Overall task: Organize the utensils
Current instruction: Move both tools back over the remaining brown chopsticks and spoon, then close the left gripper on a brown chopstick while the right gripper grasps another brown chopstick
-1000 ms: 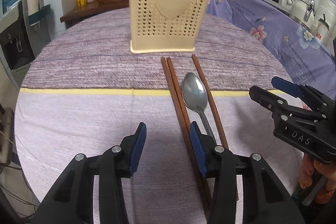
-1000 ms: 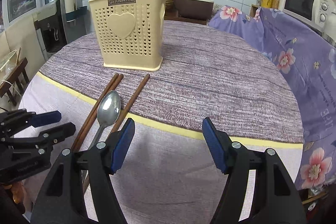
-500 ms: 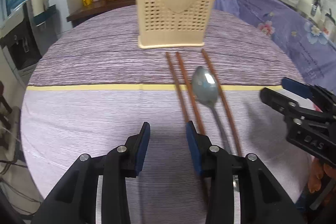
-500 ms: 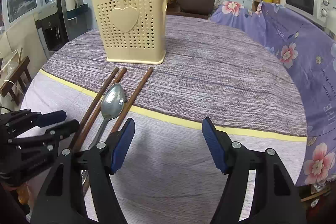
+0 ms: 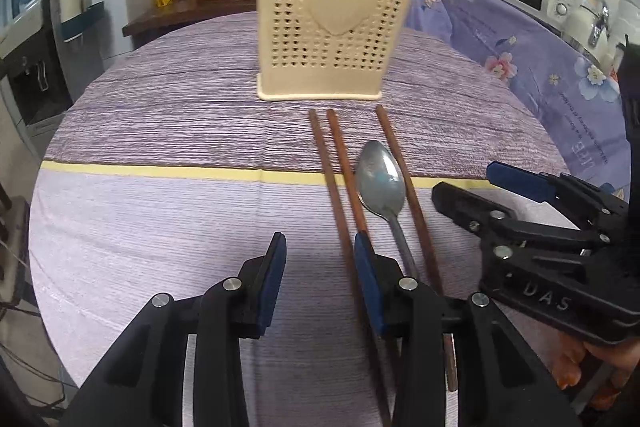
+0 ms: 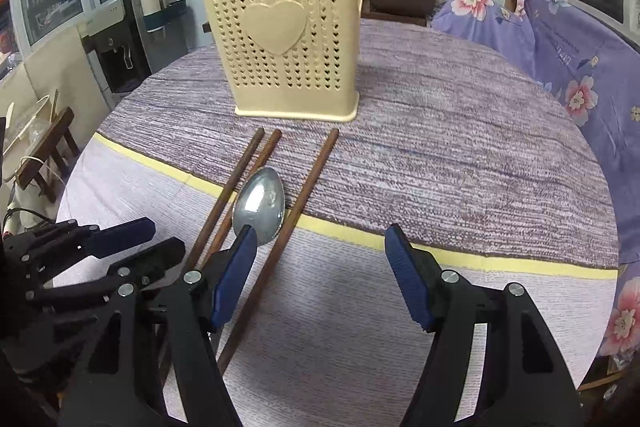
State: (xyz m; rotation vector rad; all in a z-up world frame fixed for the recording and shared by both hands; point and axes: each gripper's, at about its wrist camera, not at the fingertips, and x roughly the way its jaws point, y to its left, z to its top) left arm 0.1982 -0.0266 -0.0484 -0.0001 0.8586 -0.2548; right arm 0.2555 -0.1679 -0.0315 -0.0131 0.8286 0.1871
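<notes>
Both hand-held grippers, left (image 5: 318,273) and right (image 6: 320,267), we hold open and empty; the spoon (image 5: 380,183) lies before the holder (image 5: 332,23), handle toward us, nearer our left.

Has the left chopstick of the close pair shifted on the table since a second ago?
Yes. The leftmost brown wooden chopstick separated leftward from its neighbour, judged against the cream perforated holder.
</notes>
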